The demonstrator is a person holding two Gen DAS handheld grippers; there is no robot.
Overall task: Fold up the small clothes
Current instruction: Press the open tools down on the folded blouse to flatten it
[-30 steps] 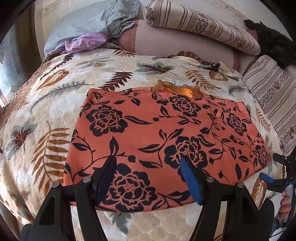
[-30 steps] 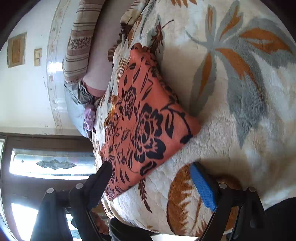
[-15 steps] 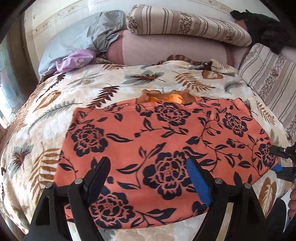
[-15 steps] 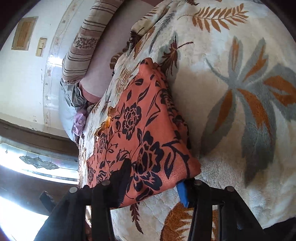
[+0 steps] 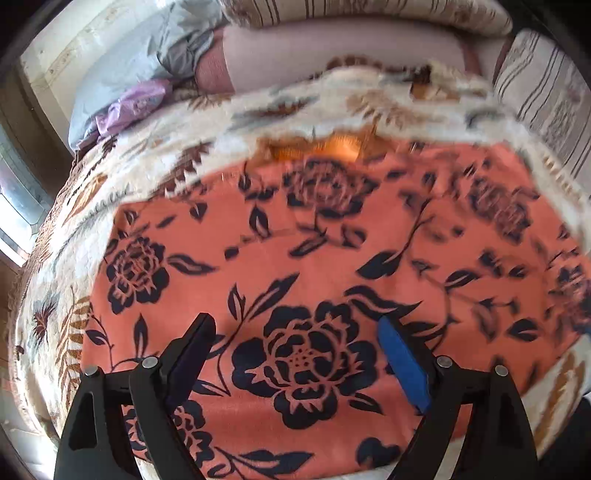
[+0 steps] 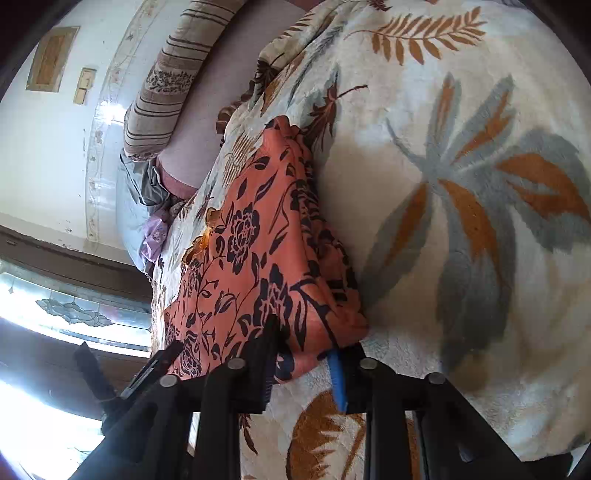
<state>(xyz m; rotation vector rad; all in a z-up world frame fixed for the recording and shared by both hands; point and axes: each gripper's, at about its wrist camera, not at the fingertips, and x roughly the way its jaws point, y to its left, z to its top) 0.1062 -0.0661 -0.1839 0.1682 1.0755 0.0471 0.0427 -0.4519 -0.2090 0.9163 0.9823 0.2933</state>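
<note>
The right gripper (image 6: 306, 365), its jaws just closing, pinches the orange floral garment's (image 5: 314, 266) corner to lift a fold — the left gripper (image 5: 295, 354), just widening, hovers spread above the near hem.

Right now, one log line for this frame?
stage: grasping for fold | right gripper: closing on near corner of orange floral garment | left gripper: opening, above garment, nothing held | surface: leaf-print blanket

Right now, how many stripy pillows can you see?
2: one stripy pillow lies along the headboard, another stripy pillow sits at the bed's right side. More may be hidden.
</note>
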